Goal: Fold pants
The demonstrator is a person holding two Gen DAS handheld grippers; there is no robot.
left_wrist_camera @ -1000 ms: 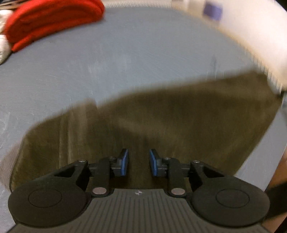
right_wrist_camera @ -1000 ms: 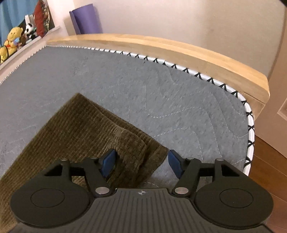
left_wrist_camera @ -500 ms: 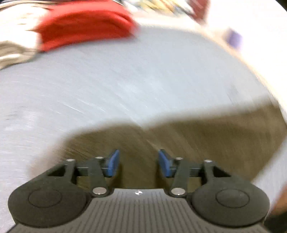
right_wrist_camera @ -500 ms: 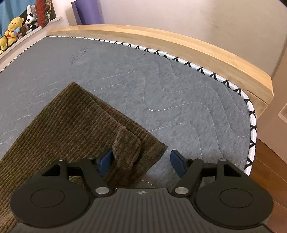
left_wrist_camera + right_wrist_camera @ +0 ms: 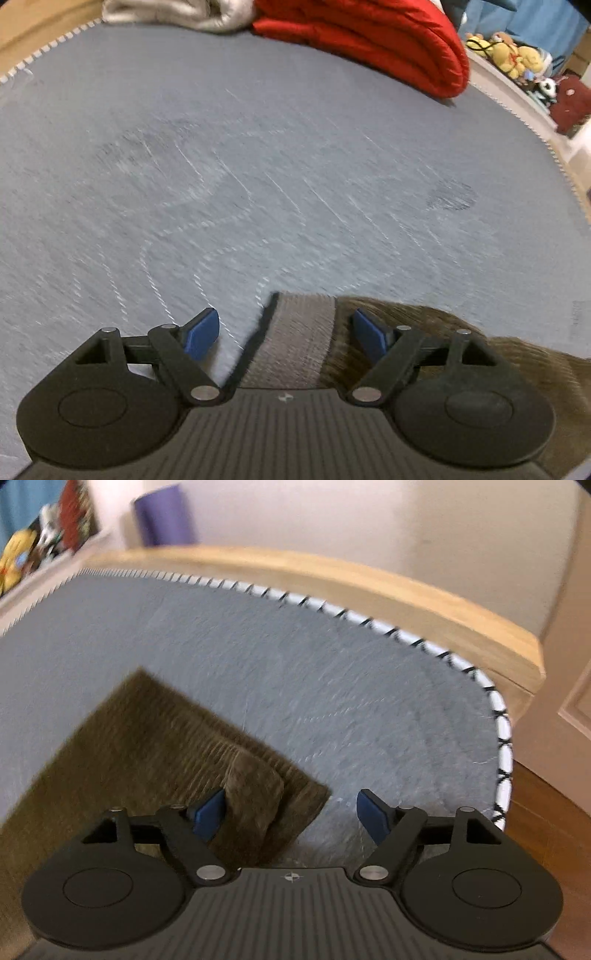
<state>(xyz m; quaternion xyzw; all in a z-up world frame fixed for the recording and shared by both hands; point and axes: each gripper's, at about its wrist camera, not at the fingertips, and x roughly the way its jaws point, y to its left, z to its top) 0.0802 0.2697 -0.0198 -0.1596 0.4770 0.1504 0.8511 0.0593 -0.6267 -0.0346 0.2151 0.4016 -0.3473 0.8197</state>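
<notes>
The olive corduroy pants (image 5: 155,746) lie flat on the grey quilted mattress (image 5: 332,686), a folded corner near the bed's wooden end. Their grey waistband (image 5: 295,339) sits between the fingers of the left gripper (image 5: 284,332), whose jaws are opening, the pads clear of the cloth. The right gripper (image 5: 291,816) hangs over the folded corner, its jaws also opening, gripping nothing. A red blanket (image 5: 369,33) lies far across the mattress.
</notes>
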